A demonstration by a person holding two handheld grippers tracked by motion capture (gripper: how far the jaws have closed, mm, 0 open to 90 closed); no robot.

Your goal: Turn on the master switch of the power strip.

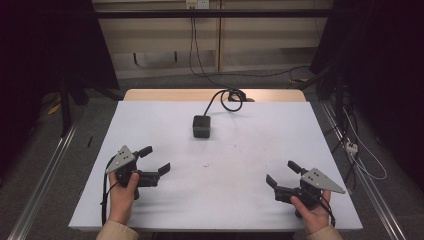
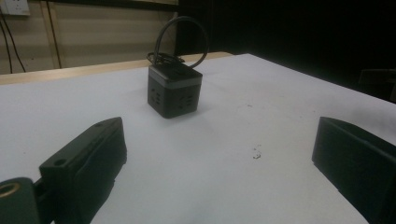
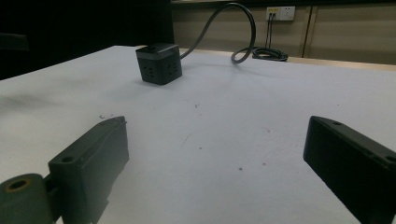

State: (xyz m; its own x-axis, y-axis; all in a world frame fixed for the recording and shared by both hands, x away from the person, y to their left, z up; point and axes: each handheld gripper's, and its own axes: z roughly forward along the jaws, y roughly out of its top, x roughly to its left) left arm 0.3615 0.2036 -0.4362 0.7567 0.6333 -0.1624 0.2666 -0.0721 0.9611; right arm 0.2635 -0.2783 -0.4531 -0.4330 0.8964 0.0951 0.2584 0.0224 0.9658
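1. A white bench (image 1: 215, 200) carries a dark cube-shaped power socket block (image 1: 202, 126) at its middle, toward the far side, standing flat on the surface
2. The block's thick black cable (image 1: 220, 97) curves up and back from it, loops near the far edge and lies partly on the bare wooden strip there
3. The left hand-held gripper (image 1: 152, 159) rests at the near left of the bench, held by the person's left hand (image 1: 122, 192); its jaws are spread wide and empty, pointing right and slightly away
4. The right hand-held gripper (image 1: 282, 172) sits at the near right in the right hand (image 1: 312, 212), jaws likewise released and holding nothing, pointing left and away
5. Both are well apart from the block, which stands beyond the jaws in each gripper view
6. Small dark specks mark the white surface between them
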